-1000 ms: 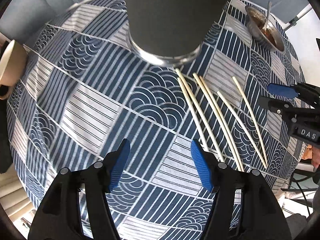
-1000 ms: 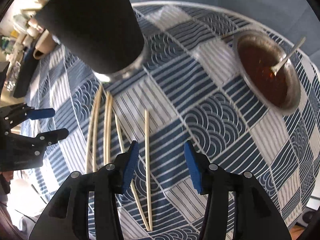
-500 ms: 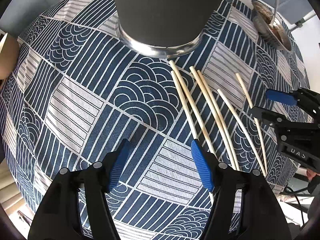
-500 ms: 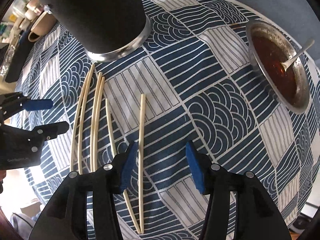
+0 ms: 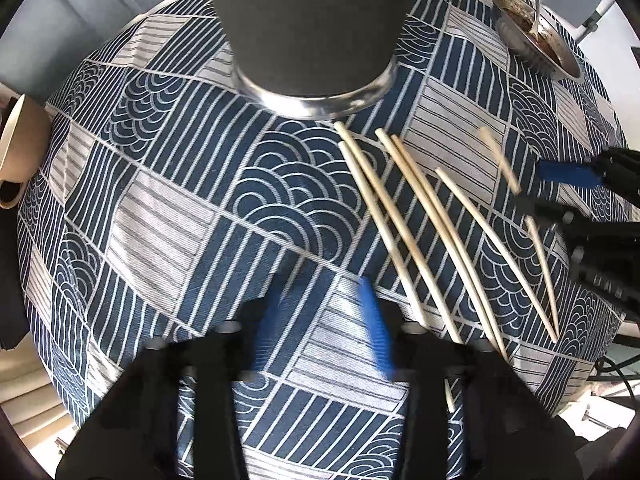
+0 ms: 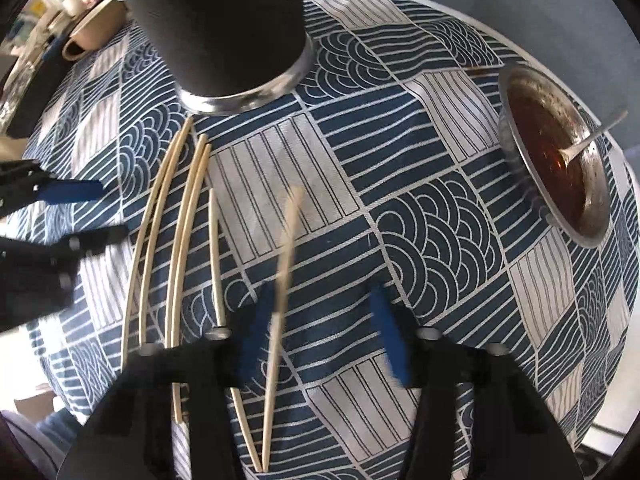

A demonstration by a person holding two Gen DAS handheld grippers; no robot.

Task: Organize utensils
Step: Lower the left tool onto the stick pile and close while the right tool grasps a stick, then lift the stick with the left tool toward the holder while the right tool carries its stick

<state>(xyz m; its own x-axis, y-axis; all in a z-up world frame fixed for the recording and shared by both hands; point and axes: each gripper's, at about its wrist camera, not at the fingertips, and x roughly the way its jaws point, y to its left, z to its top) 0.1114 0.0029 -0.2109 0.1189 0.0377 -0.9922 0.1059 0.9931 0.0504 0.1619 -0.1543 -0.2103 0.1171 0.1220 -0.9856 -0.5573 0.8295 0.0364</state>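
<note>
Chopsticks (image 5: 404, 236) lie fanned on patterned table (image 5: 168, 216), tips just in front of dark tumbler (image 5: 308, 24). My left claw (image 5: 322, 322) spread wide, empty, hanging beside leftmost stick. My right claw (image 6: 324, 330) also wide, rightmost chopstick (image 6: 280, 280) between fingers, not gripped. Sauce bowl (image 6: 556, 160) well right of tumbler.

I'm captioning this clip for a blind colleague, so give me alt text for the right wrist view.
The open right claw hovers over a blue-and-white patterned tablecloth, its left fingertip beside a blurred pale chopstick. More chopsticks lie to the left, below a dark cylindrical holder. A metal bowl of brown sauce with a spoon sits at right, and the left claw enters from the left edge.
</note>
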